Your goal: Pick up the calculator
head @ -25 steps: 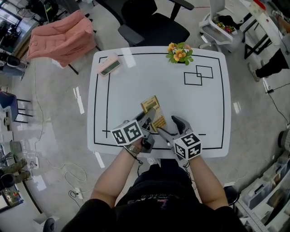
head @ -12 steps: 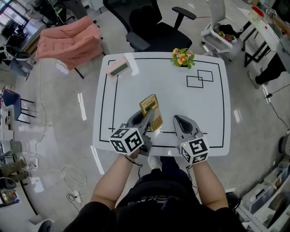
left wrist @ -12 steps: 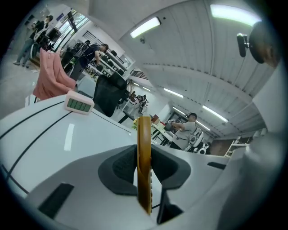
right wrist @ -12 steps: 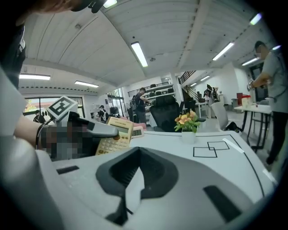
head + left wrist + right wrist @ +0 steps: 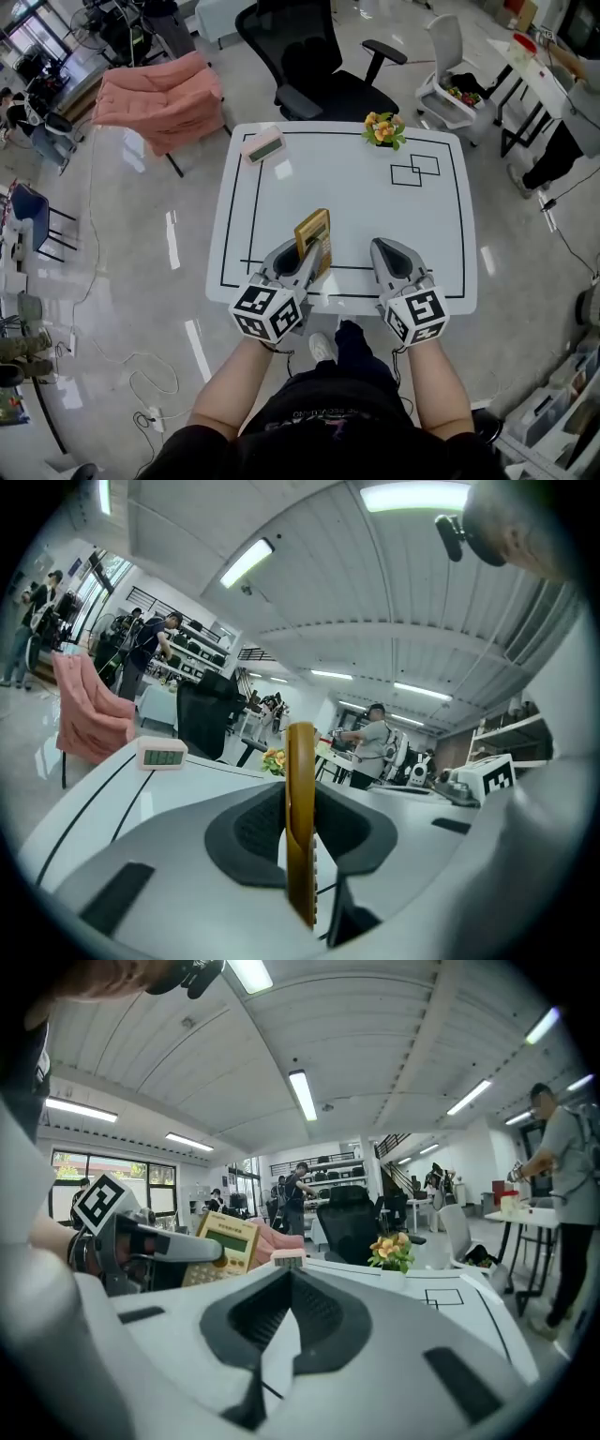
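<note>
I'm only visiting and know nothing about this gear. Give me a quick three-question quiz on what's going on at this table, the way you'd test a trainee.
1. Which gripper holds the yellow calculator?
A) left gripper
B) right gripper
C) both together
2. True or false: the right gripper's jaws are shut with nothing between them.
3. Fill in the blank: at the far edge of the table, near the black chair, stands a small bunch of ____.

Key: 1 A. 2 true. 3 flowers.
</note>
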### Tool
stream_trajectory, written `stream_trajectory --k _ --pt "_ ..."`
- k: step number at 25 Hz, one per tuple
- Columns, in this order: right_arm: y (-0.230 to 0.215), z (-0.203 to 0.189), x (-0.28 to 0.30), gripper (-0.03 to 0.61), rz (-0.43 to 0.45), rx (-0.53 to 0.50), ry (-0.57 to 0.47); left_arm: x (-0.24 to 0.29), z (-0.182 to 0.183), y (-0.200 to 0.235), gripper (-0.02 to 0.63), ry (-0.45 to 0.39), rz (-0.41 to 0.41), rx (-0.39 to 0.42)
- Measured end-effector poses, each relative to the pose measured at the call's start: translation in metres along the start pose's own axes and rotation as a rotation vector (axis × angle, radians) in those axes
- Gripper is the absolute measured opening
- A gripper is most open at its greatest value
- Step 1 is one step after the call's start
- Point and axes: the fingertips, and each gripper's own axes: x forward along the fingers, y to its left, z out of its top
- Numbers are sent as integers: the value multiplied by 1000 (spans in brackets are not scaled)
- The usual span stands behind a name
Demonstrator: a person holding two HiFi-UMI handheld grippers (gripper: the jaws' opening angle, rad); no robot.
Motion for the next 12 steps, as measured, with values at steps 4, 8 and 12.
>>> stream_trajectory --k 4,8,12 --pt "17 10 -21 2 -17 -29 -21 -29 -1 -14 78 -9 -17 51" --pt "29 15 -44 2 -29 -42 -29 -51 -4 -28 78 -10 -23 97" --pt "35 16 -62 2 -32 -61 -32 -62 -8 -40 78 -17 -19 104"
